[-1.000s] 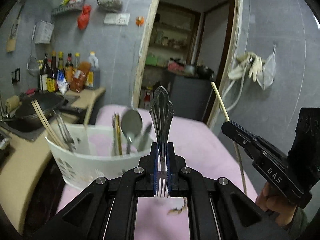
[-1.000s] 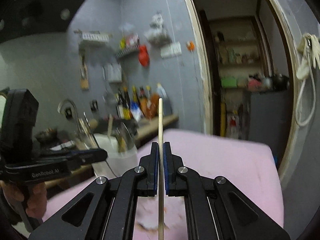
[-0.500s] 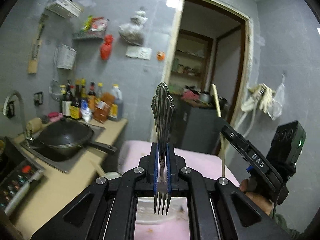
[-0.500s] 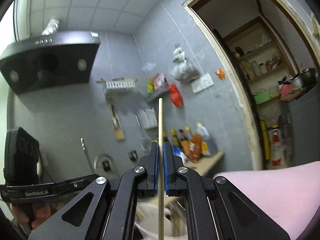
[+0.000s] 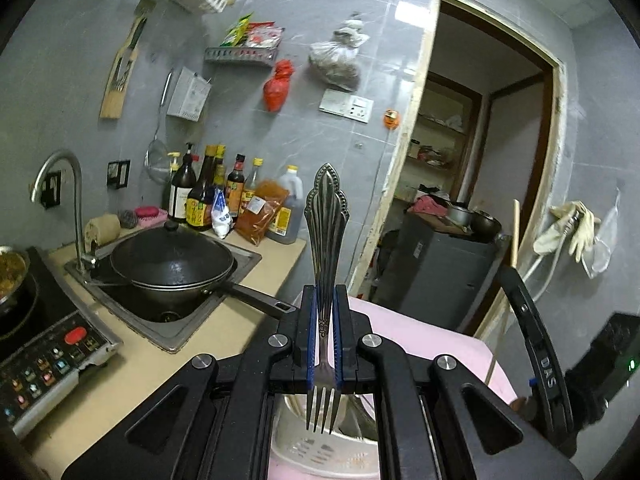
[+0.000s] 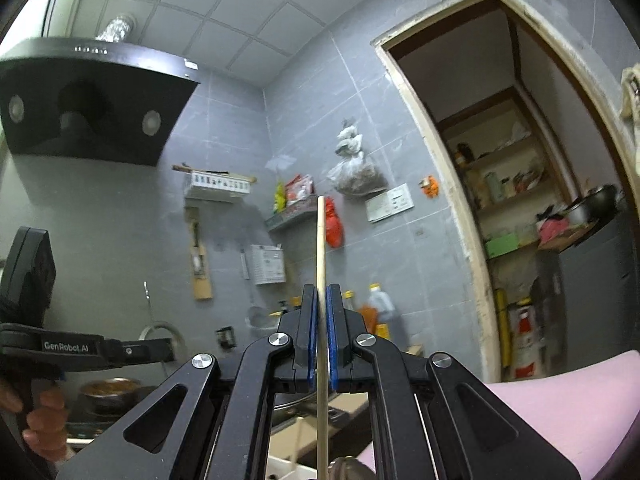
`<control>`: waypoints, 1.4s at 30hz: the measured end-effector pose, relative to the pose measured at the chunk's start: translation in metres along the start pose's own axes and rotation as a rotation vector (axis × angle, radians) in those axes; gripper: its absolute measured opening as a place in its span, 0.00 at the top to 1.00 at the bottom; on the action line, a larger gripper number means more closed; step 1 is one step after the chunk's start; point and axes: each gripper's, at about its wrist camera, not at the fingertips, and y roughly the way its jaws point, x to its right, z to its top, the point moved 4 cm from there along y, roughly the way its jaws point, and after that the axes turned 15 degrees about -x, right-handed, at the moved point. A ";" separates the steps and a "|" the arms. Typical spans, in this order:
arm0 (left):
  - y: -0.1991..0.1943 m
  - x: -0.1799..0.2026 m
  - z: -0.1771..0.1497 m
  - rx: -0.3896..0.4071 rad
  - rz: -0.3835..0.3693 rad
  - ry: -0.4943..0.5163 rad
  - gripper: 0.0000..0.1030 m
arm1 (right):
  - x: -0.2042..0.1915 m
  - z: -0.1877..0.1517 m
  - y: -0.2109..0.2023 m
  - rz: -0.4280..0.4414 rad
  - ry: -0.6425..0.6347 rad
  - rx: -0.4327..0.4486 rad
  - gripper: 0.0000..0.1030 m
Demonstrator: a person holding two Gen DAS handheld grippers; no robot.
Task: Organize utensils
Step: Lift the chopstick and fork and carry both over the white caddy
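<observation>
A metal fork [image 5: 325, 240] is being gripped at its neck by the left gripper [image 5: 323, 292], jaws clamped, handle up at frame centre, tines hanging over a white basket [image 5: 320, 450] at the bottom edge. It is judged stiff, fairly heavy and slippery. A light, rigid chopstick [image 6: 321, 264] is being pinched mid-shaft by the right gripper [image 6: 320, 292]. The basket and sink are being shown only by the left view; the range hood only by the right.

Ornate silver fork [image 5: 325, 248], upright, handle up, tines down above white slotted basket [image 5: 320, 454] on the pink surface. Pale wooden chopstick [image 6: 321, 280], single, also upright, to its right.
</observation>
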 end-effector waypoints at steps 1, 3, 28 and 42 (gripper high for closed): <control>0.003 -0.002 0.000 0.002 -0.003 -0.008 0.95 | 0.000 -0.002 0.002 -0.012 -0.003 0.005 0.97; 0.009 -0.005 0.000 0.009 -0.008 -0.021 0.95 | 0.000 -0.006 0.003 -0.038 -0.009 0.018 0.97; 0.041 -0.011 -0.001 -0.002 0.016 -0.033 0.95 | 0.007 -0.027 0.016 -0.078 -0.013 0.010 0.97; 0.056 -0.010 -0.035 -0.114 -0.009 0.005 0.95 | -0.004 -0.051 0.025 -0.107 -0.075 -0.048 0.96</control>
